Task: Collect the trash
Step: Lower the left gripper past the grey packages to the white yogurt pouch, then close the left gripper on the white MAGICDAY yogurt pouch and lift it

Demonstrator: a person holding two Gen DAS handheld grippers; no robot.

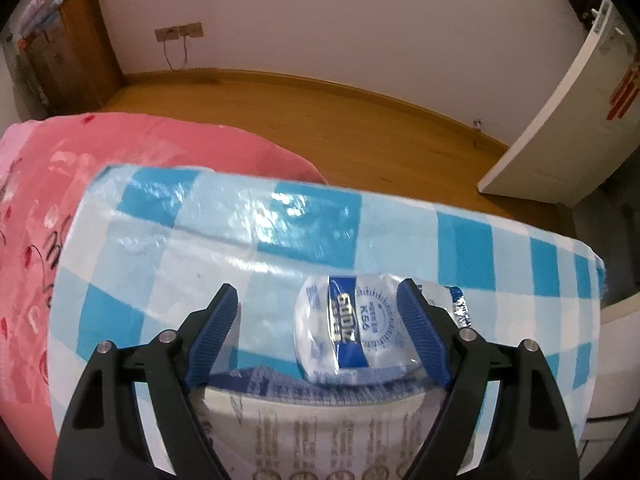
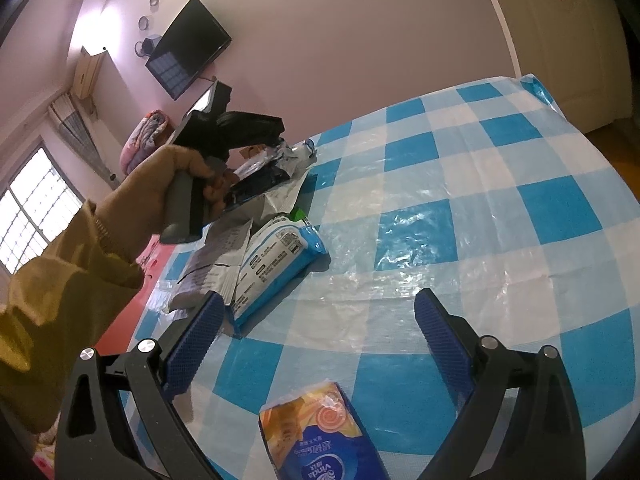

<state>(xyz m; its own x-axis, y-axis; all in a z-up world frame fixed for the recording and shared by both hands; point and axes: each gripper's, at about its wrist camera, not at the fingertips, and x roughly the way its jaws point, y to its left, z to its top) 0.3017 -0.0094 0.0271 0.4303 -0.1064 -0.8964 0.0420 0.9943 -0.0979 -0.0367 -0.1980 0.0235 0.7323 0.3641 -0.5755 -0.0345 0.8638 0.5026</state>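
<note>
My left gripper [image 1: 318,316] is open above the blue-and-white checked tablecloth [image 1: 168,248]. A crumpled white and blue foil wrapper [image 1: 352,328] lies between its fingers, against the right finger [image 1: 420,332]. Just below it lies a white and blue printed packet [image 1: 320,432]. In the right wrist view my right gripper [image 2: 318,336] is open and empty above the cloth [image 2: 460,184]. The same printed packet [image 2: 276,256] lies by its left finger, with a grey crumpled wrapper [image 2: 216,268] beside it. The left gripper's black body [image 2: 224,128] hovers over foil trash [image 2: 280,156] at the far side.
A blue and orange Vinda tissue pack [image 2: 320,436] lies at the near table edge. A pink quilt [image 1: 80,168] is left of the table. A wooden floor [image 1: 340,128] and an open white door [image 1: 568,120] lie beyond it. A wall TV [image 2: 188,48] hangs at the back.
</note>
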